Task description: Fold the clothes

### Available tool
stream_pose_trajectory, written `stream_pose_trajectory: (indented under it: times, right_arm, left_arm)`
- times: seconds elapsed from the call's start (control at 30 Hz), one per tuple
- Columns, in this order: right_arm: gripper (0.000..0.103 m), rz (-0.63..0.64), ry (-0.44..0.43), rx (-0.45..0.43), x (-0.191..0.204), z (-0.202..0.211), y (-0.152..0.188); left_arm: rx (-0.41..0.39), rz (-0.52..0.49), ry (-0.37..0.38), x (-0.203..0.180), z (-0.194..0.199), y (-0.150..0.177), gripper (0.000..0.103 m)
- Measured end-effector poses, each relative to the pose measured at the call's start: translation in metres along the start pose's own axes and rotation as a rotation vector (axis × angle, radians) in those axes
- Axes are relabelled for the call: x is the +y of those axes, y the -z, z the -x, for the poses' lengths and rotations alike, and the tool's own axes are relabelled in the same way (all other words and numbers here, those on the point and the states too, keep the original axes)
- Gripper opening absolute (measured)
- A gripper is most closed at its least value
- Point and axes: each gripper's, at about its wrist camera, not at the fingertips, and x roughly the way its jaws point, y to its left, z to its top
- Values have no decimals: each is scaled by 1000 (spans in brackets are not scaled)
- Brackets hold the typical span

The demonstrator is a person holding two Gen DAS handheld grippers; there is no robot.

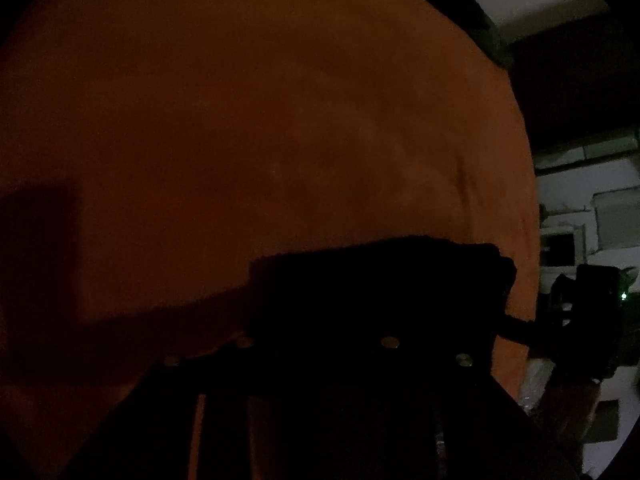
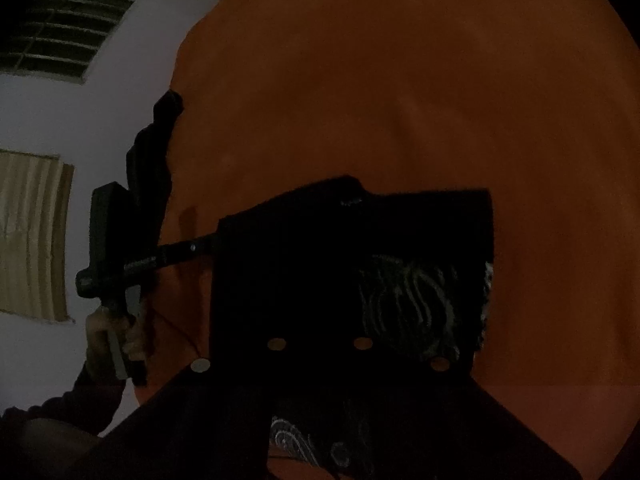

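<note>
Your right gripper [image 2: 352, 200] is pressed together on a black garment [image 2: 304, 272] with a pale swirling print, which lies on the orange surface [image 2: 400, 80] and reaches toward its left edge. Your left gripper [image 1: 380, 256] sits at the same dark cloth [image 1: 360, 288]; its tongs are lost in shadow, so I cannot tell their state. Your left hand [image 2: 116, 336] grips its handle past that edge.

Both wrist views close, facing orange cloth [image 1: 280, 100]
</note>
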Motion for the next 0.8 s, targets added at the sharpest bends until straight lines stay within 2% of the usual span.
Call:
stream_pose_trajectory:
  times: [0.1,0.27,0.33,0.4,0.47,0.53,0.67,0.8]
  right_arm:
    - [3,-2,2,-15,0,8,18]
    - [5,69,108,-9,10,13,53]
    - [21,63,167,-11,10,15,65]
    - [27,41,195,-35,7,21,75]
    - [27,14,149,-41,3,23,81]
    - [27,-19,110,-29,-3,21,84]
    - [27,-76,67,23,-11,10,89]
    - [31,-98,41,34,-12,5,93]
  left_arm:
    - [6,5,-7,3,-1,2,27]
    - [3,-9,-22,-6,-10,5,27]
    - [15,8,-15,-4,-9,7,27]
    - [-2,14,6,-5,-4,10,25]
    - [-10,-1,-4,-10,-1,14,24]
    - [20,10,-3,-9,-2,17,26]
    - [9,-7,-14,-9,-1,24,24]
    - [54,-1,0,-11,-3,31,25]
